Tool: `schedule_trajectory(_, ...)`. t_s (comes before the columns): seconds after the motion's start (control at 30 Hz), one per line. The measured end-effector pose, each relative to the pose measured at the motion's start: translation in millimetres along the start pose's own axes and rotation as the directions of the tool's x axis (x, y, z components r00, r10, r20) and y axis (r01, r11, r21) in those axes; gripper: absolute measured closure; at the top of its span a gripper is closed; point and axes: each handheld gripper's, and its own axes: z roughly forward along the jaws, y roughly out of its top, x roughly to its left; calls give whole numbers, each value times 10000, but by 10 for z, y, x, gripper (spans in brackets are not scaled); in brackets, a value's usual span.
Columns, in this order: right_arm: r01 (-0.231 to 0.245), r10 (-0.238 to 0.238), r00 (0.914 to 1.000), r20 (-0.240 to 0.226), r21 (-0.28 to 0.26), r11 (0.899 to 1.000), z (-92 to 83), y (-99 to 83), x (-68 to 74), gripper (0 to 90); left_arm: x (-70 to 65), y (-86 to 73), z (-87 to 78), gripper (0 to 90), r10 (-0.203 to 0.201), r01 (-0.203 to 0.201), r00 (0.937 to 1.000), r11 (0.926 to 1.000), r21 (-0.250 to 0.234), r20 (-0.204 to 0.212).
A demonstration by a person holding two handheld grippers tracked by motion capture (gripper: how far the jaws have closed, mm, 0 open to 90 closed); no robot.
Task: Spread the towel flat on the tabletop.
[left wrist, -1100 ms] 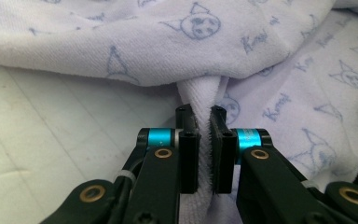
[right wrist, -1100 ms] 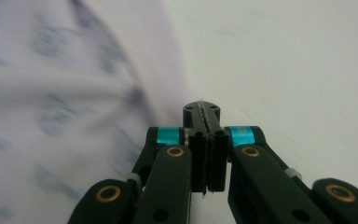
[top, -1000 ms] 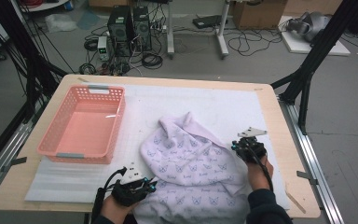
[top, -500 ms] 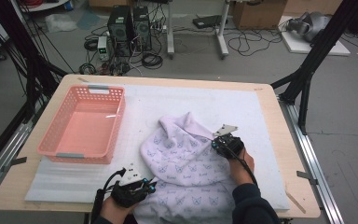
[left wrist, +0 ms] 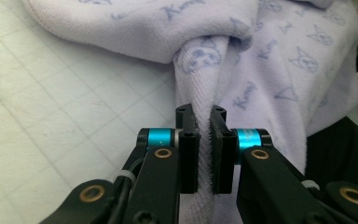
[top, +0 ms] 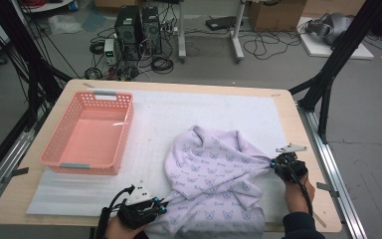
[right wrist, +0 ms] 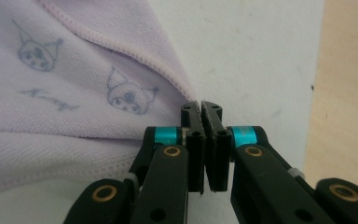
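Between my two tools the towel (top: 214, 174) lies on the table (top: 303, 129): right tool (top: 273, 163) pinches its far-right corner, left tool (top: 163, 208) clamped on near-left edge, fabric bunched btwn them.

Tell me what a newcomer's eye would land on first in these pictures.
First, the crumpled lilac towel printed with cartoon faces, spread across the near middle of the white foam mat. It is pinched at two edges: the left gripper near the table's front edge and the right gripper at the towel's right corner. Next, the empty pink plastic basket at the mat's left.
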Motion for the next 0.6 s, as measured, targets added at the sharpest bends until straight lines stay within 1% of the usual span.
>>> schedule_trajectory(0.03,-74,74,10000,-36,-146,9999,-23,1,0,797,2,3,-9,828,1,-1,10000,10000,-67,24)
schedule_trajectory(0.07,-103,98,9999,-124,-415,9991,-41,16,13,720,9,10,-19,810,-26,26,10000,9997,-240,26)
schedule_trajectory(0.1,-152,133,9996,-260,-732,9972,-62,43,40,656,23,22,-33,752,-88,85,9999,9989,-465,-61)
schedule_trajectory(0.13,-154,103,9989,-461,-1116,9936,-75,80,74,626,48,38,-51,674,-209,195,9996,9973,-712,-187)
schedule_trajectory(0.17,-132,42,9979,-646,-1393,9902,-88,123,123,612,79,57,-76,630,-320,297,9992,9950,-954,-231)
schedule_trajectory(0.2,-31,-108,9963,-857,-1602,9871,-92,170,182,600,112,81,-101,615,-427,394,9988,9919,-1204,-249)
schedule_trajectory(0.27,278,-488,9935,-1025,-1971,9800,-81,270,317,562,185,139,-138,538,-699,636,9970,9844,-1643,-329)
schedule_trajectory(0.3,298,-591,9894,-1328,-2123,9767,-61,318,383,553,220,172,-145,520,-819,747,9961,9817,-1752,-343)
schedule_trajectory(0.33,317,-698,9835,-1669,-2206,9749,-35,364,455,544,266,215,-141,509,-840,753,9956,9806,-1812,-405)
schedule_trajectory(0.37,480,-879,9798,-1796,-2153,9754,14,421,544,534,292,244,-127,505,-859,763,9953,9794,-1868,-441)
schedule_trajectory(0.43,676,-1053,9768,-1866,-1980,9779,110,489,650,523,380,335,-74,490,-901,785,9944,9799,-1836,-559)
schedule_trajectory(0.47,803,-1144,9775,-1770,-1891,9787,169,523,696,519,432,386,-42,487,-941,809,9934,9802,-1809,-657)
schedule_trajectory(0.5,971,-1240,9811,-1483,-1766,9795,227,556,730,514,480,438,-3,479,-1052,916,9922,9788,-1829,-661)
schedule_trajectory(0.53,1124,-1300,9863,-1013,-1634,9801,280,584,749,498,531,490,36,475,-1106,969,9916,9786,-1815,-668)
schedule_trajectory(0.57,1144,-1268,9894,-713,-1569,9810,337,606,746,501,575,543,80,474,-1171,1031,9909,9775,-1842,-668)
schedule_trajectory(0.6,1087,-1182,9914,-561,-1487,9829,392,621,723,521,614,598,131,471,-1203,1058,9902,9778,-1809,-712)
